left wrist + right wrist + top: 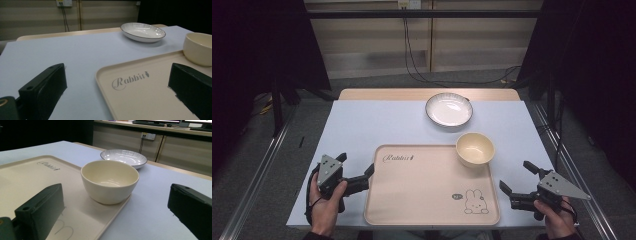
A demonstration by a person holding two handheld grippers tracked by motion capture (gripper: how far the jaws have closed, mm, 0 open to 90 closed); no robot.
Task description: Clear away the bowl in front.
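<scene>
L gripper (357, 172) w/ jaws wide open, empty, straddling left edge of beige rectangular plastic tray (422, 200). R gripper (517, 179) jaws wide, empty, by tray's right edge. Cream ceramic bowl (475, 148) sits on tray's far right corner.

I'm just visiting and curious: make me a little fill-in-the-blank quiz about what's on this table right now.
1. The cream bowl sits in the far right corner of the beige ____.
2. The white plate with the dark rim lies on the table, ____ the tray.
3. The drawing printed near the tray's front right corner shows a ____.
4. Both the left gripper and the right gripper have their jaws ____.

Missing words: tray; beyond; rabbit; open
</scene>
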